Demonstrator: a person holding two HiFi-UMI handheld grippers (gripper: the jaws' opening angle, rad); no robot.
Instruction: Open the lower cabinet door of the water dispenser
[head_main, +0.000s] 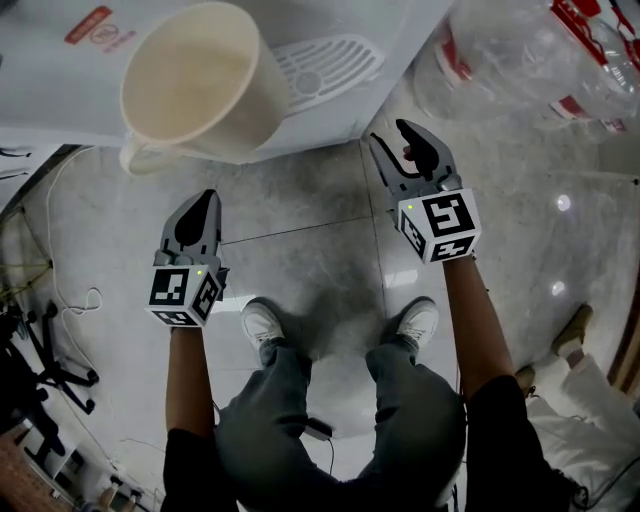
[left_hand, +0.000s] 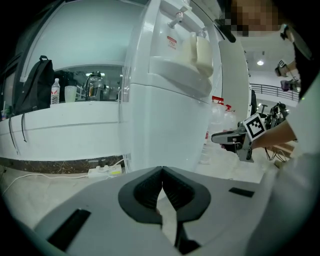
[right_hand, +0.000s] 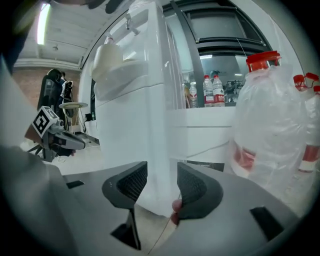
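Note:
The white water dispenser (head_main: 330, 60) stands in front of me, and a cream cup (head_main: 195, 85) sits on its drip tray. Its lower cabinet front (left_hand: 167, 132) is closed. My left gripper (head_main: 200, 210) is shut with nothing in it and hangs over the floor, short of the cabinet. My right gripper (head_main: 400, 140) is open and empty, its tips close to the cabinet's right front corner. In the right gripper view that corner edge (right_hand: 157, 150) shows between the spread jaws of the right gripper (right_hand: 162, 182). The pads of the left gripper (left_hand: 161, 172) meet.
Large clear water bottles (head_main: 520, 60) with red caps stand right of the dispenser. A power strip (left_hand: 105, 171) and white cable (head_main: 70, 290) lie on the floor to the left. My shoes (head_main: 262, 325) are behind the grippers. Another person's foot (head_main: 575, 330) is at the right.

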